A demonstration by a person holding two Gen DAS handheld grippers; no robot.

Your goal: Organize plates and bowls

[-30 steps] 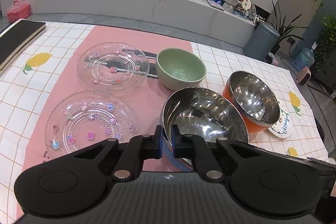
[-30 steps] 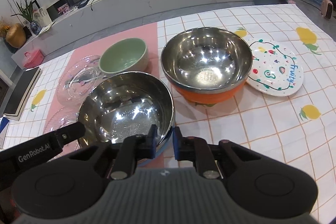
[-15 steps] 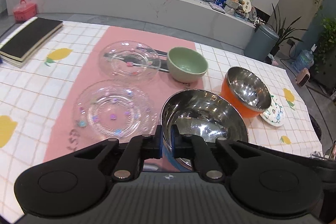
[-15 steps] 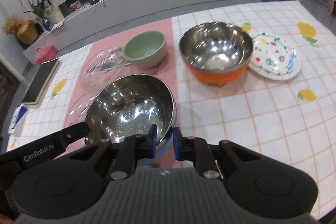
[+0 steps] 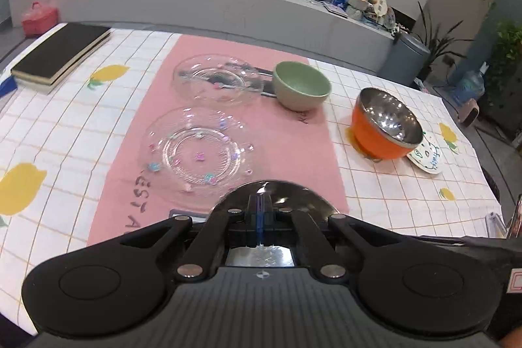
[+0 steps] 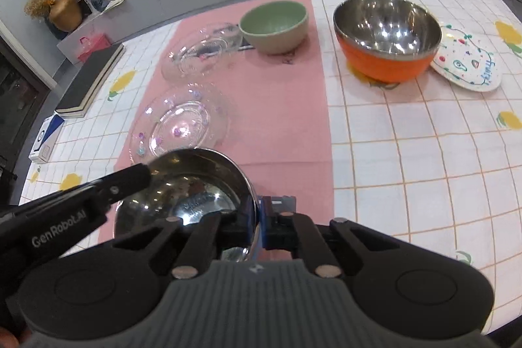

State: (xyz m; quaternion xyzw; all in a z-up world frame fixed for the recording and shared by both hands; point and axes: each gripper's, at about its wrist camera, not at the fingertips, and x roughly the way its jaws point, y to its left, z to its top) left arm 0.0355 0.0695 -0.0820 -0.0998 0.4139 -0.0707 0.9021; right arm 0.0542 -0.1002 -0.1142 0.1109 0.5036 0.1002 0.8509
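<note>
Left to right on the checked tablecloth (image 5: pixel 65 126): a black book (image 5: pixel 62 49) at the far left edge; two clear glass plates on the pink runner (image 5: pixel 287 139), the near one (image 5: pixel 195 154) and the far one (image 5: pixel 217 80) just apart; one green bowl (image 5: pixel 301 83) beside the far plate; one orange bowl (image 5: pixel 385 124) with a steel lining, its rim overlapping one painted white plate (image 6: pixel 466 64) at the right.

Steel bowl (image 6: pixel 192 185): held off the table at the near edge, in front of the near glass plate. Its mouth tips up and toward the left; being round, it has no long axis. In the left wrist view only its dark rim (image 5: pixel 277 188) shows above the fingers.

Left gripper (image 5: pixel 260 211): jaws pressed onto the bowl's rim, wall between the pads. Right gripper (image 6: pixel 257 217): jaws pinching the bowl's right-hand rim, the steel edge visible between the blue pads.

Count: three bowls with steel inside or ceramic (one steel, one orange, one green); three plates (two glass, one painted). All plates lie flat; the two bowls on the table stand upright, mouths up.
</note>
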